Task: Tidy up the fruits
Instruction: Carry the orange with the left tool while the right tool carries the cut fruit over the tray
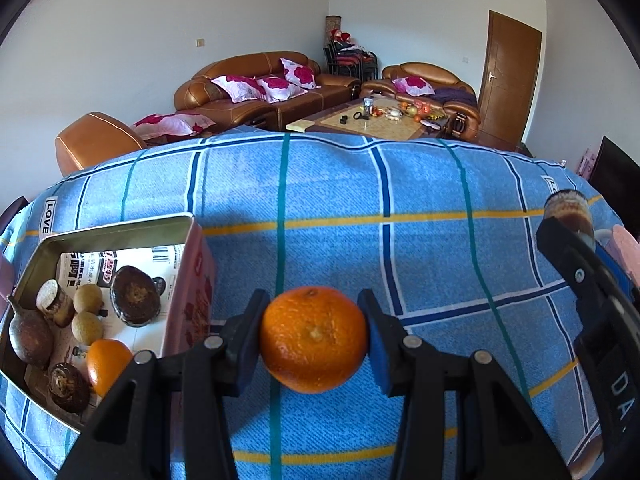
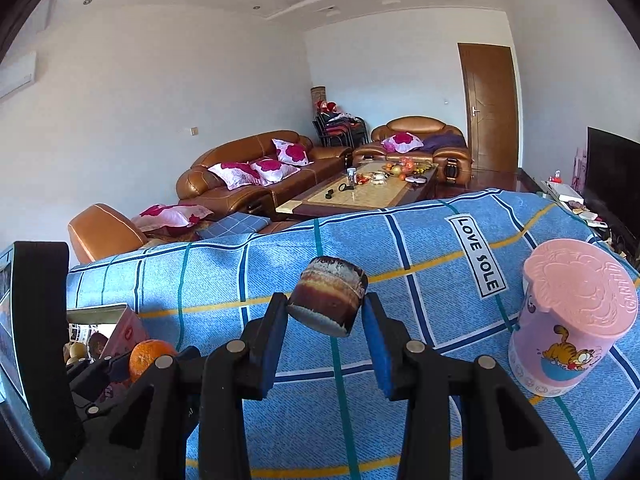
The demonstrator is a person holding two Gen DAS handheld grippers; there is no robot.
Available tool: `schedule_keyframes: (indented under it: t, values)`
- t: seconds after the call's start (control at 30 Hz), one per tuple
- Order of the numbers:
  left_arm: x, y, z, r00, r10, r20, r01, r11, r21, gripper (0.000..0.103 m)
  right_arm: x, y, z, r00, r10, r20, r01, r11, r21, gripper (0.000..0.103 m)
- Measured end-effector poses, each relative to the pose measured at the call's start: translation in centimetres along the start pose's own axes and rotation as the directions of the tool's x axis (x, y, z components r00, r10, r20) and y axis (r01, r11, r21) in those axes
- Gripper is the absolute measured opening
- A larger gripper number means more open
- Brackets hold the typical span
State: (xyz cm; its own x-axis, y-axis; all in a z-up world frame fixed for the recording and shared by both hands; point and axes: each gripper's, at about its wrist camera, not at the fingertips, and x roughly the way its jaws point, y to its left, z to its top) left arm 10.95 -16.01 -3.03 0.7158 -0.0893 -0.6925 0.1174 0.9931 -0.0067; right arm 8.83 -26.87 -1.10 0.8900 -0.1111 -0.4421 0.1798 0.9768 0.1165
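Nearby, tin (image 1: 120,229) holding orange (image 1: 106,364) and brown fruits, left gripper (image 1: 314,340) clamping an orange (image 1: 314,340), right gripper (image 2: 326,308) gripping brown stub (image 2: 326,308), pink cup (image 2: 572,316) beside, on blue cloth (image 1: 400,200).

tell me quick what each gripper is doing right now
left gripper: closed on the orange, held above the blue cloth.
right gripper: closed on a short brown cylinder piece.

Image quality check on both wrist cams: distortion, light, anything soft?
Left wrist: heavy fisheye bend, dark corner vignette; orange sharp, sunlit tin box rim bright. Right wrist: same bending; brown cut piece sharp, pink cup evenly lit, gripper bodies near the lens slightly soft.
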Motion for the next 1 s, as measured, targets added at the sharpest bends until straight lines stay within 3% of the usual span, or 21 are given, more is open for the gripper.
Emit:
schedule_keyframes:
  t: [1.0]
  values:
    - [-5.9, 2.2, -4.3, 0.997, -0.027, 0.077, 0.025, 0.999, 0.038, 0.047, -6.7, 2.2, -3.4, 0.999, 0.012, 0.038, -0.011, 0.999, -0.037, 0.041]
